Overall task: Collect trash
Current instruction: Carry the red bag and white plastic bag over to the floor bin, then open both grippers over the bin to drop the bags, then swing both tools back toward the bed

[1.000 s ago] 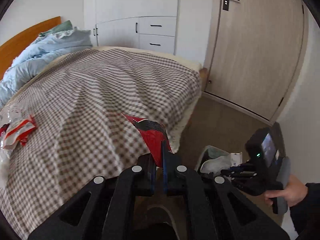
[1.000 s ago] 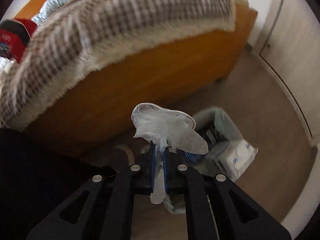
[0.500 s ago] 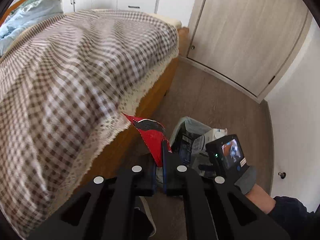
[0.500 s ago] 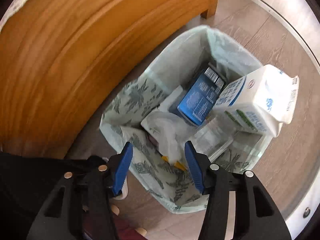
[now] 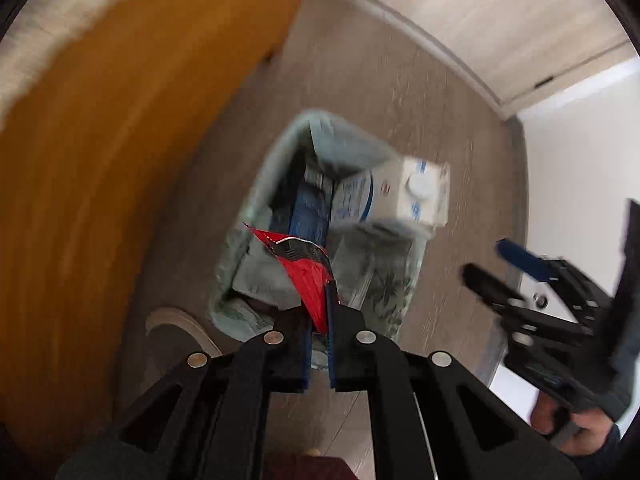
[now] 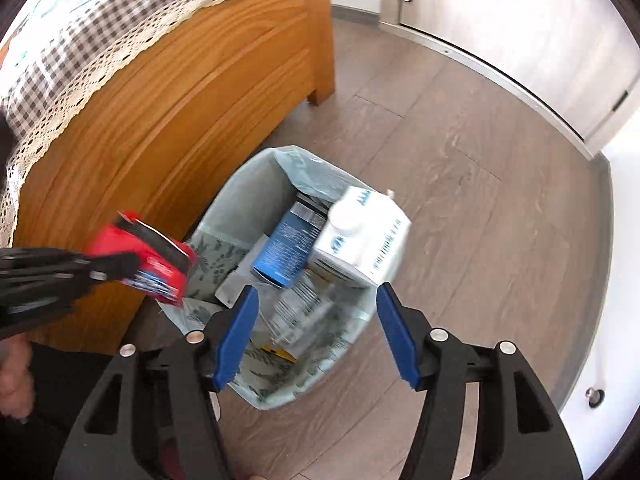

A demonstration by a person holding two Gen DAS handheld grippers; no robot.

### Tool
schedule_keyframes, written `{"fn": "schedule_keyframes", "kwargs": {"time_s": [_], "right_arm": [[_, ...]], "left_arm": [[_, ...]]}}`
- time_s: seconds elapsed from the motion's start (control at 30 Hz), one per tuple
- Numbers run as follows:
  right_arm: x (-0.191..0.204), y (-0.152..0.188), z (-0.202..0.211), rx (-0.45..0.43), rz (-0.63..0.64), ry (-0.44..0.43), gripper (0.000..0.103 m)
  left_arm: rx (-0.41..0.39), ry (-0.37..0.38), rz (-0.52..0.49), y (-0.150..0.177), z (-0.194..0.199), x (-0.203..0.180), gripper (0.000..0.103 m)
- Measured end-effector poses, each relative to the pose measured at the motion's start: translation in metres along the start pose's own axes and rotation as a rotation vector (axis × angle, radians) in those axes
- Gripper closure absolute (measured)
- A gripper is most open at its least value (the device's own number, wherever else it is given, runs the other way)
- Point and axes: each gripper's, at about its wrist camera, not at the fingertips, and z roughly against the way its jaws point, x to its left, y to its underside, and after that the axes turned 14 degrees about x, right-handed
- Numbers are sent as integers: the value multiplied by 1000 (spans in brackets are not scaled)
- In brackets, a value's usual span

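Hovering above a small bin lined with a pale green leaf-printed plastic bag (image 6: 224,220), the left gripper (image 5: 318,316) had its jaws pressed together on a crumpled red and black foil snack wrapper (image 5: 308,272), which stuck out ahead of the fingertips. From the right wrist view that wrapper (image 6: 148,264) sat over the near-left rim of the bin, beside the orange wooden bed frame (image 6: 160,120), so part of it seemed to hang outside the opening. The right gripper (image 6: 316,336) was empty, its blue-padded jaws spread wide apart just above the bin's near edge. Inside the bin lay a white and blue milk carton (image 6: 364,240) with a round white cap, a dark blue rectangular box (image 6: 288,248), and some clear plastic that was too blurred to identify. A good drop would probably mean carrying the wrapper further in over the middle of the opening, toward the blue box, before letting go, since light foil can flutter sideways and slip between the bin and the bed. Keeping the right gripper off to the side would likely leave the way clear.
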Motion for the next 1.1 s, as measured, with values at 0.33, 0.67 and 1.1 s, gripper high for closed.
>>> {"fn": "schedule_keyframes", "kwargs": {"time_s": [0.33, 0.67, 1.1], "right_arm": [[7, 4, -18, 54, 39, 39, 43], [24, 6, -18, 71, 82, 37, 43], [40, 3, 33, -84, 98, 120, 43]], "left_arm": [[-43, -165, -40, 5, -8, -11, 23], [-53, -186, 30, 5, -3, 4, 23], [-370, -242, -1, 44, 89, -13, 19]]}}
